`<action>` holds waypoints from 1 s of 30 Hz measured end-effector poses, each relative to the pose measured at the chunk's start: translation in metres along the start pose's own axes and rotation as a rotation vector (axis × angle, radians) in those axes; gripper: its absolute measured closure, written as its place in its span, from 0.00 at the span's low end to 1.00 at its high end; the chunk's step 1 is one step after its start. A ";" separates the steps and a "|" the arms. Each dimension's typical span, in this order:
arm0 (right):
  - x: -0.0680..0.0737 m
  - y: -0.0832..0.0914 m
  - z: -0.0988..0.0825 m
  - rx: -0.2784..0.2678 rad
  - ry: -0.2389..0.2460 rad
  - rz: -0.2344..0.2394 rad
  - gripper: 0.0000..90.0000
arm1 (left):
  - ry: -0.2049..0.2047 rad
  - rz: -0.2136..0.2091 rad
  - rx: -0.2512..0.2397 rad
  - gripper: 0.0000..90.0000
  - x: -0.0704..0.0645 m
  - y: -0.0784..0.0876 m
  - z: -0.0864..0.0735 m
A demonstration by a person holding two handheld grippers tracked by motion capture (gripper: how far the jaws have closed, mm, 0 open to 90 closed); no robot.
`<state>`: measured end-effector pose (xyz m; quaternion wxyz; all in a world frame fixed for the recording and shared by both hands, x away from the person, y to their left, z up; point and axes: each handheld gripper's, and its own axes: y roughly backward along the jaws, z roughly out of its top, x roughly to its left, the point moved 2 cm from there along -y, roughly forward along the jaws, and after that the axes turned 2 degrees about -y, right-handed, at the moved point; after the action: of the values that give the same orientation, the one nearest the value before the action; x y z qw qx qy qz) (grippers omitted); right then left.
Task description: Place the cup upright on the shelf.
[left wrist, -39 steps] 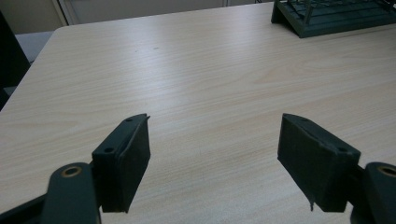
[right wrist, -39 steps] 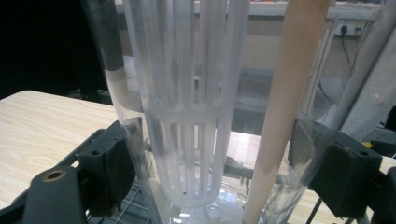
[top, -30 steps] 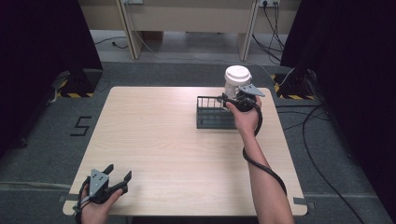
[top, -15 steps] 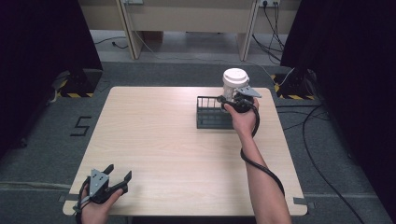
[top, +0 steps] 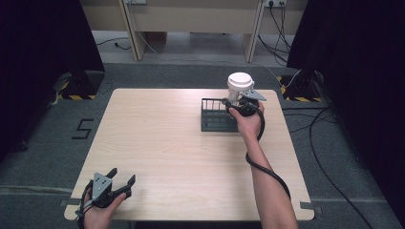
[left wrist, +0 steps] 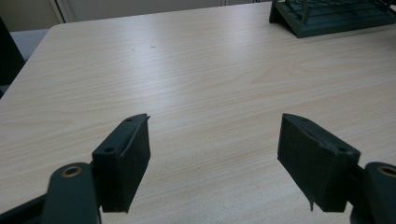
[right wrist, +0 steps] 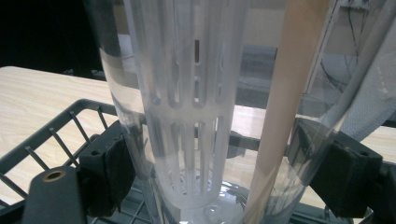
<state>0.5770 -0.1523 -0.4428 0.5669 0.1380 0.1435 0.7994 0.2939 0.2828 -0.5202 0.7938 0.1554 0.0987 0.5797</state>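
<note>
Bottle (right wrist: pixel 187 116) first: clear plastic, white lid, slotted white strainer insert down its middle. It's standing upright at the right end of the dark wire rack (top: pixel 215 117), over on the far right part of the desk (top: pixel 167 143). My right gripper (top: pixel 237 102) has its jaws clamped on the bottle low on the body, one pad on each side, which you can see nicely in the right gripper view. Grabbing it low like that makes sense to me, since a tall thing with a lid up top would want to tip if pinched high.

I honestly can't tell if the base is sitting on the rack floor or hanging just above it, since the clear plastic blurs everything down there. My guess is I'm either setting it in or lifting it out.

What's in the way: the rack's wire sides run close around the bottle and the jaws, so any sideways move could snag. Straight up looks like the clean path.

My left gripper (top: pixel 114 183) is parked at the near left corner of the desk, jaws spread wide, nothing between them, well apart from the rack.
</note>
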 end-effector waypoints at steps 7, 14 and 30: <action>0.002 -0.004 -0.003 0.011 -0.012 0.005 0.21 | 0.011 -0.004 0.000 0.28 0.001 0.000 0.000; 0.005 -0.008 -0.007 0.025 -0.003 0.002 0.21 | 0.013 -0.005 -0.001 0.28 0.001 0.000 0.000; 0.008 -0.010 -0.008 0.061 0.037 -0.017 0.20 | 0.015 -0.008 0.000 0.28 0.000 0.000 0.000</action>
<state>0.5802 -0.1418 -0.4537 0.5664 0.1391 0.1795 0.7922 0.2935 0.2831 -0.5205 0.7953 0.1507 0.1054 0.5777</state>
